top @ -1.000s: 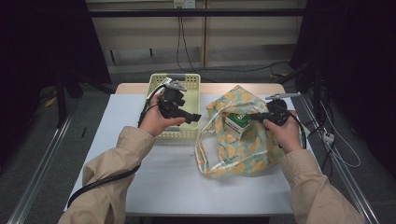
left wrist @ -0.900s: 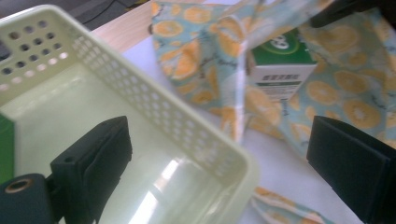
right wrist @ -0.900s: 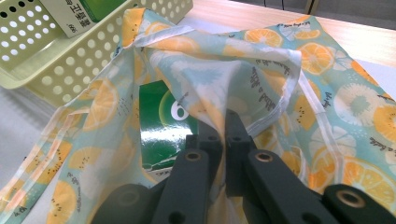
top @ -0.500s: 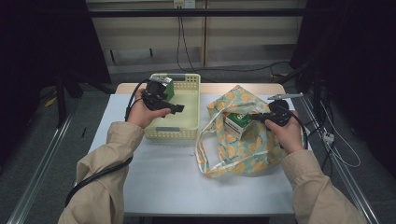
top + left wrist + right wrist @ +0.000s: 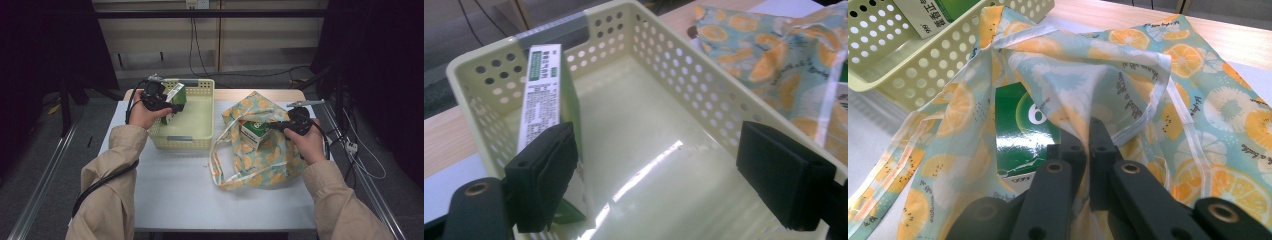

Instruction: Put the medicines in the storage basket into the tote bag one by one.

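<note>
Box point(image 5: 546, 95) stands upright in the basket point(image 5: 704, 90) by its near-left wall, just beside the left gripper's point(image 5: 659, 185) left pad point(image 5: 544, 175); the jaws stand wide apart, have just been closing a little, and the right pad hangs free over the far rim with nothing pressed between them. Across the table, the right gripper point(image 5: 1087, 142) is clamped on the fruit-print bag's point(image 5: 1228, 115) rim, holding it open over a second green box point(image 5: 1020, 132) inside.
</note>
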